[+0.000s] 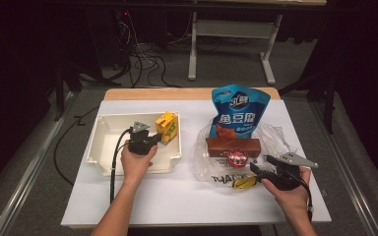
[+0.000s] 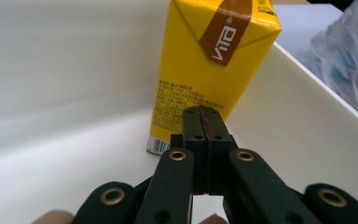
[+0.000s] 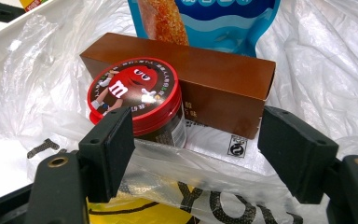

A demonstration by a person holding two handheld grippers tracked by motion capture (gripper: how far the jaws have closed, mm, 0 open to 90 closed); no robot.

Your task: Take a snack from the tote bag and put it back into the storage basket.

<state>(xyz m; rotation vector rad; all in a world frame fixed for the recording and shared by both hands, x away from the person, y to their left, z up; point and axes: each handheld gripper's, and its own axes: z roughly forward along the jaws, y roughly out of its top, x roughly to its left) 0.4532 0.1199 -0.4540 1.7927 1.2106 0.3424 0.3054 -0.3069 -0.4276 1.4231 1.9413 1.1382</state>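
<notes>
Left of centre in the high view, the left gripper, fingers closed on nothing, points at the yellow carton standing in the white tray, while the right gripper holds its fingers open beside the plastic bag.

Carton top: the yellow drink carton is cut off by the upper edge.
Snack bag: the blue bag is cropped at the top.
Carton small print: too small to read.
Brown box: partly hidden behind the red-lidded tub.

A lab: dark curtains, floor cables (tangled), a white-topped table.
</notes>
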